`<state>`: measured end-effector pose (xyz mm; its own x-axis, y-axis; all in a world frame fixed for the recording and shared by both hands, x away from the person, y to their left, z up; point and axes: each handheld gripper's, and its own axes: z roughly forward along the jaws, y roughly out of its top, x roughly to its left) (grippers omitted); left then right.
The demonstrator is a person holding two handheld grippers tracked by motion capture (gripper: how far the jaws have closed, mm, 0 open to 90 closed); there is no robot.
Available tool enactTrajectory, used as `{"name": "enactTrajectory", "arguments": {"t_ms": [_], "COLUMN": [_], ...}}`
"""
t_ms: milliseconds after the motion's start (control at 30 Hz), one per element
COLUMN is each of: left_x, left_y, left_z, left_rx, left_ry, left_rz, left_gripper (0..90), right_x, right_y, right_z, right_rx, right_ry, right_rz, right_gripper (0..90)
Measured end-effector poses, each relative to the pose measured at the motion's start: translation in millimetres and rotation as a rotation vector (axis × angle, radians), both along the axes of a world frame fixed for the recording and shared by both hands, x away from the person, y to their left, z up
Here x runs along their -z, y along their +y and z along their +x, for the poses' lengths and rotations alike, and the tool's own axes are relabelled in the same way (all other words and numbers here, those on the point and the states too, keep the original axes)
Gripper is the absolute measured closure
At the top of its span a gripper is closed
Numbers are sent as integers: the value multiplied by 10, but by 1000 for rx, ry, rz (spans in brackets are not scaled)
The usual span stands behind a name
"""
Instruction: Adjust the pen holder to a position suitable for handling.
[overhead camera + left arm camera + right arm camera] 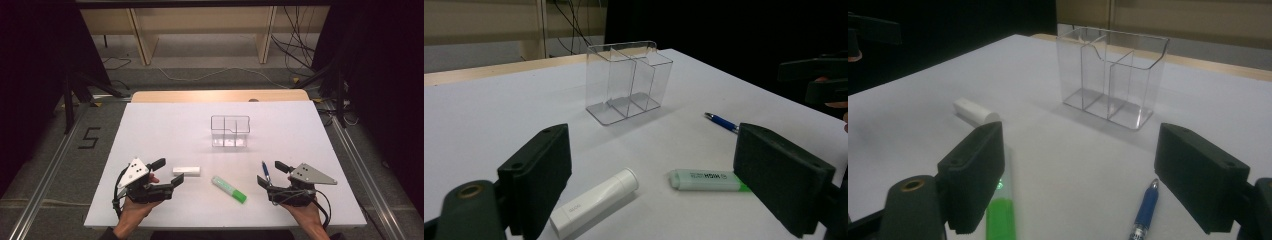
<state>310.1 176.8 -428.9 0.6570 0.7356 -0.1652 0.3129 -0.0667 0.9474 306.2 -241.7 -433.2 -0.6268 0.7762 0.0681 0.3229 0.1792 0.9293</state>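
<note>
Both grippers, left and right, are wide open, holding nothing, near the green marker.

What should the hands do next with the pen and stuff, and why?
Probably ease the right gripper forward and close it on the blue pen. Its jaws stand open with the pen lying between them on the table, and the clear organizer stands empty farther back, so the pen looks like the easiest first pick.
</note>
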Motion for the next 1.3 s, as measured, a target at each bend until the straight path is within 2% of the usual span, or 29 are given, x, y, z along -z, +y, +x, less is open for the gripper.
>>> {"name": "enactTrajectory", "arguments": {"t_ms": [667,767,1067,1200,1233,1300], "left_x": [5,4,23,21,23,24], "left_y": [3,4,0,8,10,11], "left_z": [6,4,14,14,15,15], "left_rx": [-4,-9,-16,-19,-20,-21], "left_ry": [1,1,8,4,4,5], "left_rz": [2,-1,0,1,1,2], "left_gripper": [150,150,150,150,150,150], "right_x": [-32,-60,-103,-119,-131,-134], "right_y": [-26,-27,-45,-42,-41,-41], "right_z": [71,122,330,464,530,564], "right_rx": [54,56,79,92,103,112], "right_ry": [-18,-27,8,15,15,12], "right_rz": [-2,5,6,-2,-8,-11], "right_gripper": [215,216,233,279,340,364]}}
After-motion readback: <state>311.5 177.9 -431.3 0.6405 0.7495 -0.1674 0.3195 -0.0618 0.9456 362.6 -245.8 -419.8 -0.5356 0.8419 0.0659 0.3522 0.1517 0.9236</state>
